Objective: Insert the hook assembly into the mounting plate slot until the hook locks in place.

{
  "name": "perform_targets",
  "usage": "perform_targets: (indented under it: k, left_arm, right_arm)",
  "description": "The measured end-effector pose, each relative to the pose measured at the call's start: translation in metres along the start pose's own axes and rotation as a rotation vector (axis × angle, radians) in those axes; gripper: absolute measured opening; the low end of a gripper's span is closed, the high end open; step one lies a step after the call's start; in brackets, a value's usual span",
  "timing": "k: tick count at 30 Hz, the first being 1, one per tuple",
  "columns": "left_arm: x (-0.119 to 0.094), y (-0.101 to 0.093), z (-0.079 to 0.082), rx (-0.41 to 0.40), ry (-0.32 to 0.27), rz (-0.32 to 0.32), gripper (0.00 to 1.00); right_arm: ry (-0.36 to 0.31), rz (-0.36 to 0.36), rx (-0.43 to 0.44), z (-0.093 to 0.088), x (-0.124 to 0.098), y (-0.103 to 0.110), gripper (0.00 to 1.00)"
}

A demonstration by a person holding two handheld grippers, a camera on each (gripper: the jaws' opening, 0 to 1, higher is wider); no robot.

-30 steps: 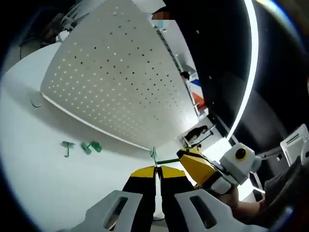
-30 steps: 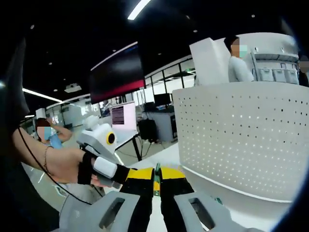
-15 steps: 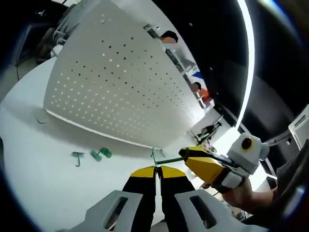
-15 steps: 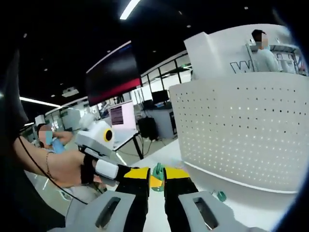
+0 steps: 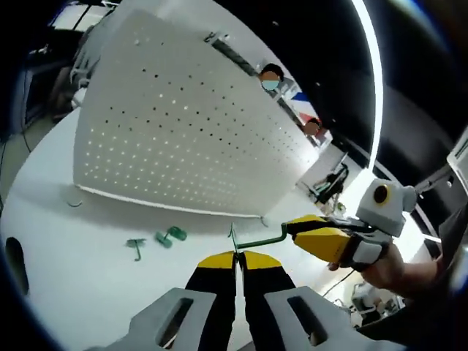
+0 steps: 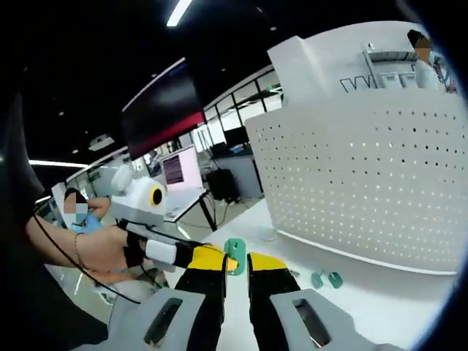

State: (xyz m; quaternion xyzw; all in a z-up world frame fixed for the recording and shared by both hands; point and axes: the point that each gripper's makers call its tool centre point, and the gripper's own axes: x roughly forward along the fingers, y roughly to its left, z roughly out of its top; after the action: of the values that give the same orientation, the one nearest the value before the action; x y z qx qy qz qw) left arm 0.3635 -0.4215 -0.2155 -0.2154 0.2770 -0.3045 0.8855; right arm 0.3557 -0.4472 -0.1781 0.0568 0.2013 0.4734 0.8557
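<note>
We pinch the thin green hook (image 5: 252,240) between both grippers: left gripper (image 5: 236,257) on its upright, right gripper (image 6: 236,260) on its end, before the pegboard (image 5: 183,139). It looks light, stiff, slippery; hold near the bend.

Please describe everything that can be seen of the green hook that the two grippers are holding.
The green hook is a thin, wire-like bent piece, seemingly metal. In the left gripper view it runs between the left gripper, whose jaws pinch its upturned end, and the right gripper, which holds its other end. It hangs above the white table, before the perforated white panel, not touching it.
</note>
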Motion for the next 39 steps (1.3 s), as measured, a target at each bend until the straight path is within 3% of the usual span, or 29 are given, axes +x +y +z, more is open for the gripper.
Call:
perform_targets:
  k: [4, 11, 21, 31, 39]
  left_arm:
    - [0.0, 0.001, 0.002, 0.114, 0.015, 0.033, 0.01]
    - [0.001, -0.01, 0.006, 0.194, -0.001, 0.024, 0.01]
    - [0.0, -0.015, 0.006, 0.206, -0.02, 0.005, 0.01]
    - [0.001, -0.019, 0.005, 0.304, -0.02, 0.027, 0.01]
    - [0.001, -0.019, 0.009, 0.325, -0.036, 0.031, 0.01]
  right_arm:
    - [0.028, 0.013, 0.019, -0.006, 0.001, 0.004, 0.08]
    - [0.038, -0.001, 0.045, -0.009, 0.002, 0.003, 0.09]
    - [0.034, -0.03, 0.055, -0.009, 0.007, 0.003, 0.07]
    - [0.025, -0.049, 0.086, -0.008, 0.009, 0.0, 0.06]
    - [0.01, -0.056, 0.11, -0.006, 0.009, -0.001, 0.05]
